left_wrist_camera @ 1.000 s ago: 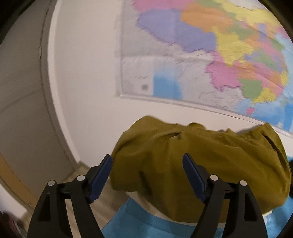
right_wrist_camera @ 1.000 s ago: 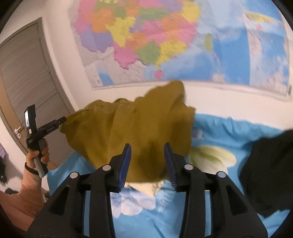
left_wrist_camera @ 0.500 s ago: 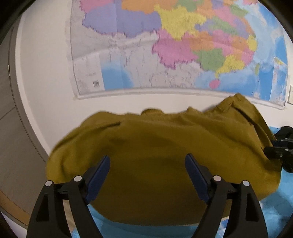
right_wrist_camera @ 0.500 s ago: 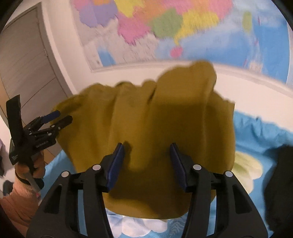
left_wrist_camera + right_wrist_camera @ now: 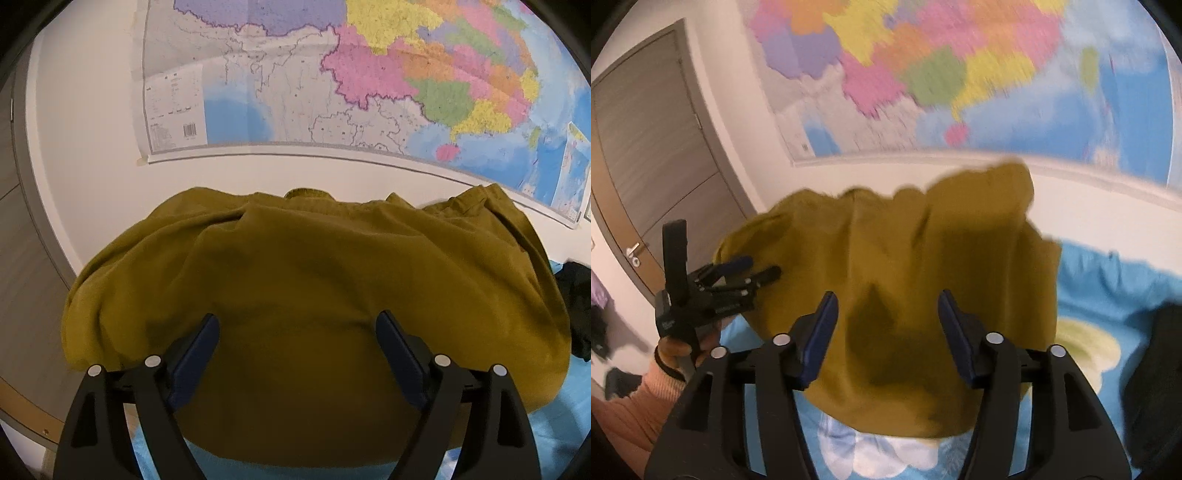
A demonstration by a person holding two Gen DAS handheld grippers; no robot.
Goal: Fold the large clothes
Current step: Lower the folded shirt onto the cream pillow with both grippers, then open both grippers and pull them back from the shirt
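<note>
The right gripper (image 5: 884,334), black with blue pads, stands with its jaws apart and nothing pinched between them. They have just been opening, and the olive-mustard cloth garment (image 5: 905,280) seen through the gap lies beyond the pads rather than in them. The left gripper (image 5: 297,350) is likewise spread wide and released, its jaws having widened a little more, with only the garment's broad back showing past them. From the right wrist view the left gripper (image 5: 738,275) sits just beside the garment's left edge, carried by a hand (image 5: 677,350) in a peach sleeve.

A second ago the garment was bunched and partly lifted, blurred in the air. Now it spreads as a wide mound over the light-blue bedsheet with a white and yellow flower print (image 5: 1108,288). By my reading it has just been let go and dropped flat, so the laying-out step is about done and the folding proper has yet to begin. The edges look rumpled and may need smoothing first.

No basket, box or other container is visible. To the right of the garment a dark, black piece of clothing (image 5: 1156,376) lies on the same sheet, apart from it. Behind the garment a large coloured wall map (image 5: 369,92) hangs on the white wall, and left of it stands a grey door (image 5: 653,155).
</note>
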